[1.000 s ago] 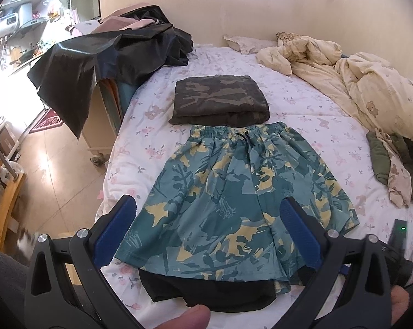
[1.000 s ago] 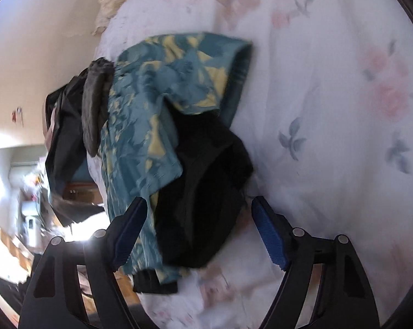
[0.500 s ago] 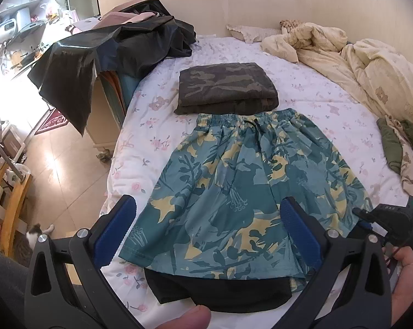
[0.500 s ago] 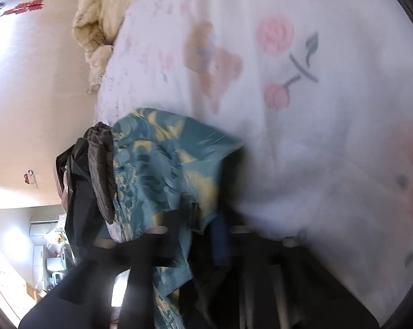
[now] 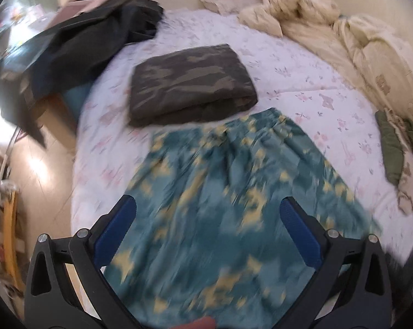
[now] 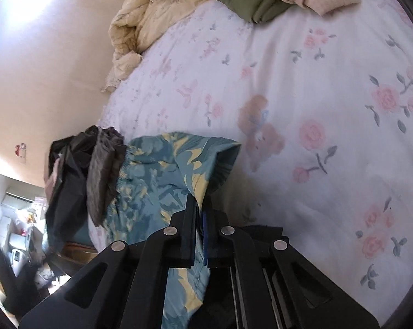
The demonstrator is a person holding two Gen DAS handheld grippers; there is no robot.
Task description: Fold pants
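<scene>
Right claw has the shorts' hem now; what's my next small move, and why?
Probably bring the open left claw down onto the near hem of the teal shorts and pinch it. The right claw is already shut on a lifted corner, while the left hovers above the flat fabric, holding nothing; a fold likely needs both corners.

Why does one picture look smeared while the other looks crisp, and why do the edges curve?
Left wrist view: motion blur smears the teal patterned shorts, though the open left gripper is sharp. Right wrist view: crisp, right gripper shut on the shorts' edge; strong glare whitens the wall upper left. Both views: fisheye lenses bend the bed and darken the corners.
</scene>
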